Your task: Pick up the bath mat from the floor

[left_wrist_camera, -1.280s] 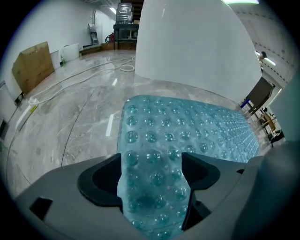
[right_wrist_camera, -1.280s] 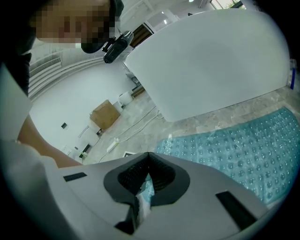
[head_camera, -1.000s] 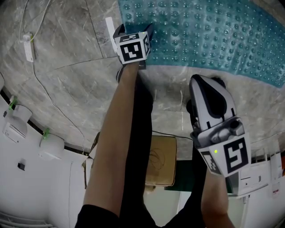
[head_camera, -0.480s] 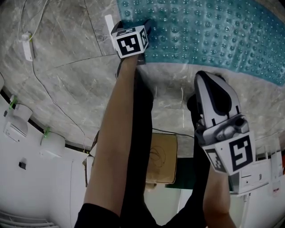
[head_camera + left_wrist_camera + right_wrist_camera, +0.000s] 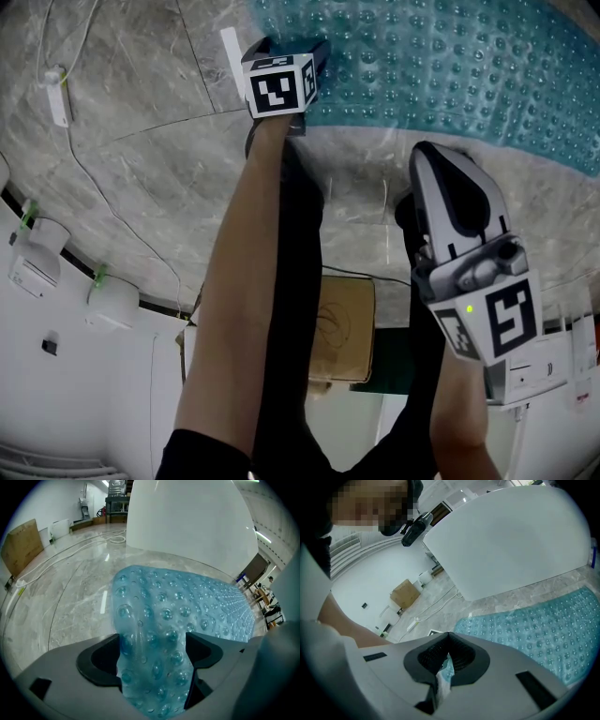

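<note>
A teal, bubble-studded bath mat (image 5: 450, 66) lies on the grey marble floor at the top of the head view. My left gripper (image 5: 286, 52) is at the mat's near left corner, and its marker cube hides the fingertips there. In the left gripper view the mat (image 5: 187, 606) rises in a fold between the jaws, and the left gripper (image 5: 152, 667) is shut on it. My right gripper (image 5: 441, 164) reaches the mat's near edge further right. Seen from the right gripper view, a thin strip of mat edge is pinched in the right gripper (image 5: 443, 674), with the rest of the mat (image 5: 534, 634) flat beyond.
A white curved tub wall (image 5: 187, 517) stands just behind the mat. A cardboard box (image 5: 342, 328) sits by the person's black-clad legs. A white cable (image 5: 103, 197) and a power strip (image 5: 59, 94) lie on the floor at left. White fixtures line the lower left.
Both grippers stay at the mat's near edge. The left marker cube has shifted slightly up in the head view, and the right gripper has drifted a little to the right.
</note>
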